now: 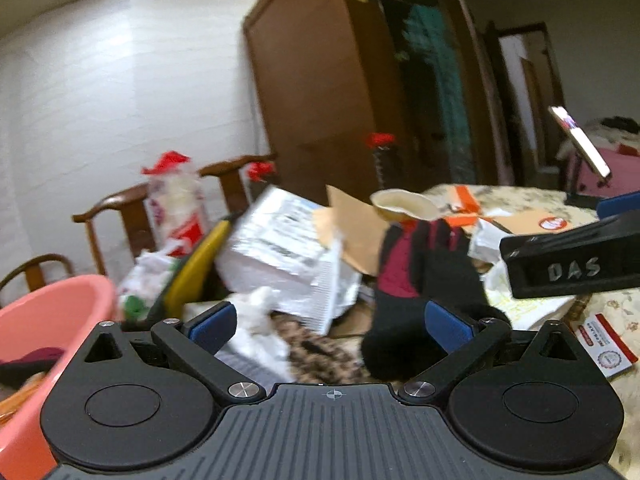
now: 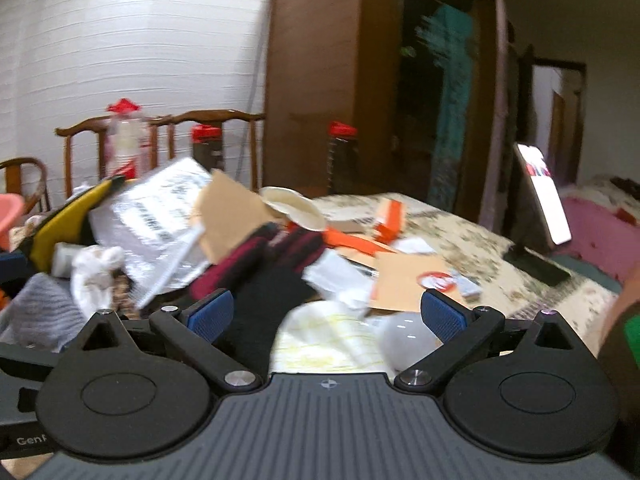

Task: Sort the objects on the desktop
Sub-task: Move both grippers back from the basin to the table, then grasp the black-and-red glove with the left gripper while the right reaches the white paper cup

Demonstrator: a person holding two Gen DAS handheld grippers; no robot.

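Your table [image 2: 460, 236] was heaped from its left edge to the middle; the pink basin [image 1: 60, 308] stood at the left. Both jaws stood wide apart, empty: left gripper [image 1: 332, 326], right gripper [image 2: 328, 316]. The glove [image 1: 412, 280] lay mid-heap, long axis front to back, fingers probably pointing away. You did best to close across its cuff, clear of the papers.

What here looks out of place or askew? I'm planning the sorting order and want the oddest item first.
A bare white light bulb lies loose among paper and clothing, just ahead of the open right gripper. Behind, a white package sits tilted atop the pile, leaning against a black-and-maroon glove.
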